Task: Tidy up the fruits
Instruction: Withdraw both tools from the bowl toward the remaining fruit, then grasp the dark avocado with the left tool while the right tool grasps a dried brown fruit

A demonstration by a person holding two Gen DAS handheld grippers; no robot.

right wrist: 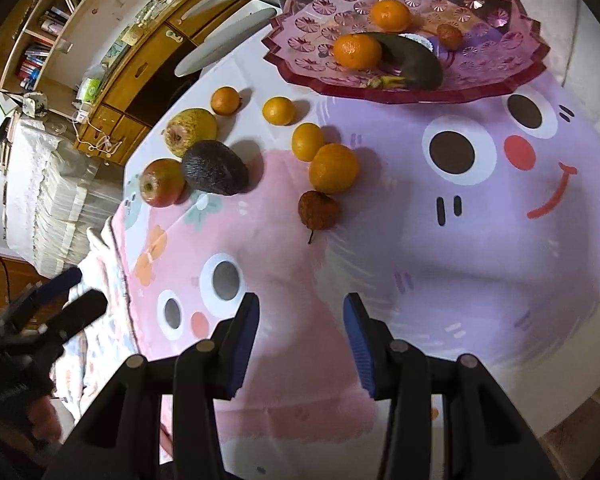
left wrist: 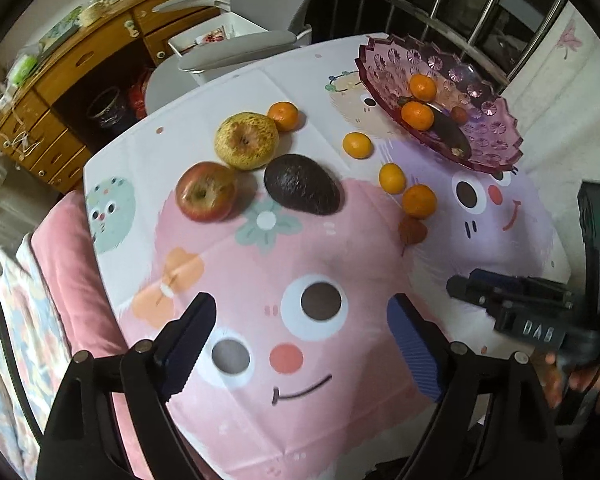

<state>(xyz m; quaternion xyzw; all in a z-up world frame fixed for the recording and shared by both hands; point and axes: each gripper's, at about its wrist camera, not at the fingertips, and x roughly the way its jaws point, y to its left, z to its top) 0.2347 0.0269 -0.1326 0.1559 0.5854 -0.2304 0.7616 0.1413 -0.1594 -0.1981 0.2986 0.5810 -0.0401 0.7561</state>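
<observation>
A pink faceted fruit bowl (left wrist: 496, 136) (right wrist: 500, 76) stands at the table's far right and holds two tangerines (right wrist: 357, 51), a small reddish fruit and a dark banana (right wrist: 416, 65). On the cloth lie a red apple (left wrist: 206, 191) (right wrist: 161, 182), a yellow apple (left wrist: 245, 140) (right wrist: 191, 130), a dark avocado (left wrist: 301, 184) (right wrist: 214, 167), several tangerines (left wrist: 419, 200) (right wrist: 333, 168) and a small brown lychee-like fruit (left wrist: 413, 230) (right wrist: 318, 210). My left gripper (left wrist: 300, 312) is open and empty above the near cloth. My right gripper (right wrist: 300, 312) is open and empty, short of the brown fruit.
The table wears a pink and lilac cartoon cloth (left wrist: 340, 420) (right wrist: 460, 280). A pink cushion and quilt (left wrist: 60, 280) lie off its left edge. A wooden desk (left wrist: 60, 80), a grey chair (left wrist: 236, 52) and window bars (left wrist: 480, 0) stand behind.
</observation>
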